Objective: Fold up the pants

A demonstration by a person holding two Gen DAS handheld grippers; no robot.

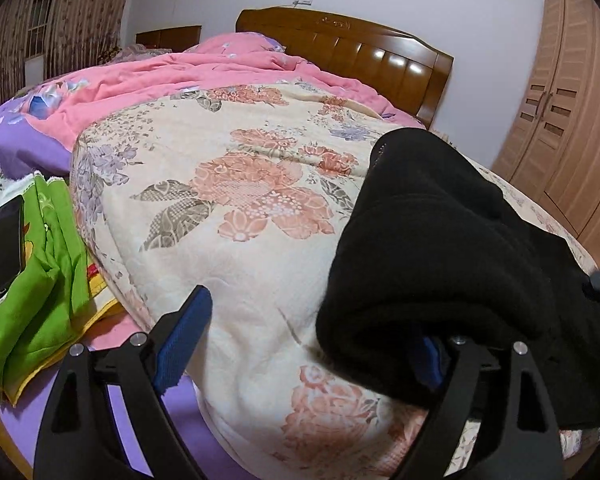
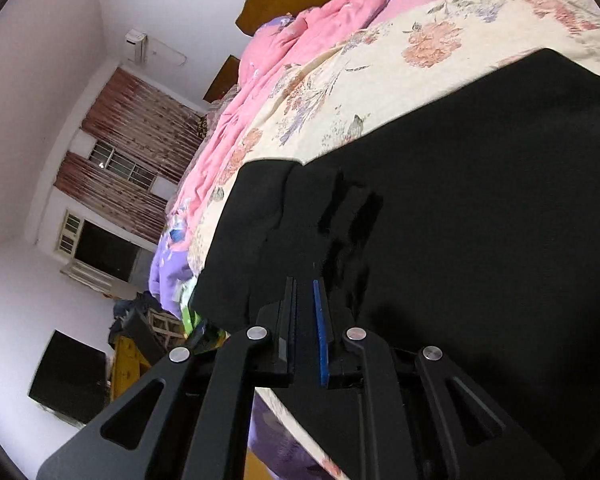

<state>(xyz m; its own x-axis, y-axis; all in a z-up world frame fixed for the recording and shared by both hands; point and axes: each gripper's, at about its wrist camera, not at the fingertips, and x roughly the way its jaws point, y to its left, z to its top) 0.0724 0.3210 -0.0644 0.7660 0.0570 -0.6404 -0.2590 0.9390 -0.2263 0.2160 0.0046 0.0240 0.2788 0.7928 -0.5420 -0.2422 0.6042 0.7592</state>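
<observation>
Black pants (image 1: 452, 256) lie bunched on the cream floral quilt (image 1: 236, 200) at the right of the left wrist view. My left gripper (image 1: 312, 320) is open; its left finger (image 1: 184, 340) is bare over the quilt's edge and its right finger is hidden under the pants' fold. In the right wrist view the pants (image 2: 460, 208) spread flat over the quilt (image 2: 380, 80). My right gripper (image 2: 304, 292) has its jaws nearly together with black cloth between the pads, pinching the pants' near edge.
A pink duvet (image 1: 180, 76) and wooden headboard (image 1: 364, 56) lie beyond the quilt. A folded green cloth (image 1: 40, 280) with a black phone (image 1: 2, 248) on it sits at the left. A wardrobe (image 1: 568, 120) stands at the right. Clutter and a dark box (image 2: 72, 376) are on the floor.
</observation>
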